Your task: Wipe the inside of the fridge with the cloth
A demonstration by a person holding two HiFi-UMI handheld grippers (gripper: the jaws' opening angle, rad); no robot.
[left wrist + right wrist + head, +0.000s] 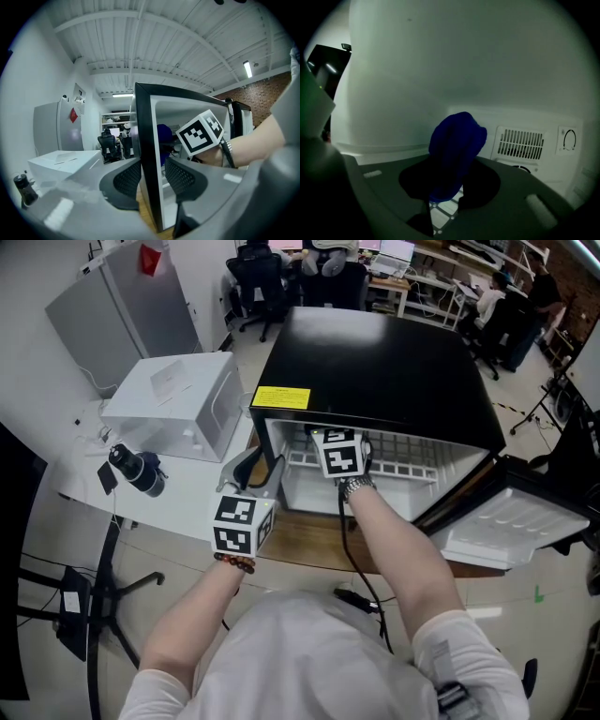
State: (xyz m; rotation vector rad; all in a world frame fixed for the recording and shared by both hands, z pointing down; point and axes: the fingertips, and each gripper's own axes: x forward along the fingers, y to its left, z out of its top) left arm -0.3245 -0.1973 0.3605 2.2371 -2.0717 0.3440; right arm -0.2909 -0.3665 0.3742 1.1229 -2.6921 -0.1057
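A black mini fridge (375, 362) stands on the table with its door (511, 526) swung open to the right. My right gripper (449, 180) reaches inside, shut on a bunched dark blue cloth (457, 145) that stands up between its jaws close to the pale inner wall. In the head view only that gripper's marker cube (338, 454) shows at the fridge mouth. My left gripper (152, 180) straddles the front edge of the fridge's left wall (146, 140), one pad on each face. The cloth (164, 136) also shows in the left gripper view.
A white box-shaped appliance (178, 404) sits just left of the fridge, with a black camera-like object (136, 470) near the table's edge. A wire shelf (403, 460) crosses the fridge interior. A vent grille (520, 143) and a dial (569, 139) are on the back wall.
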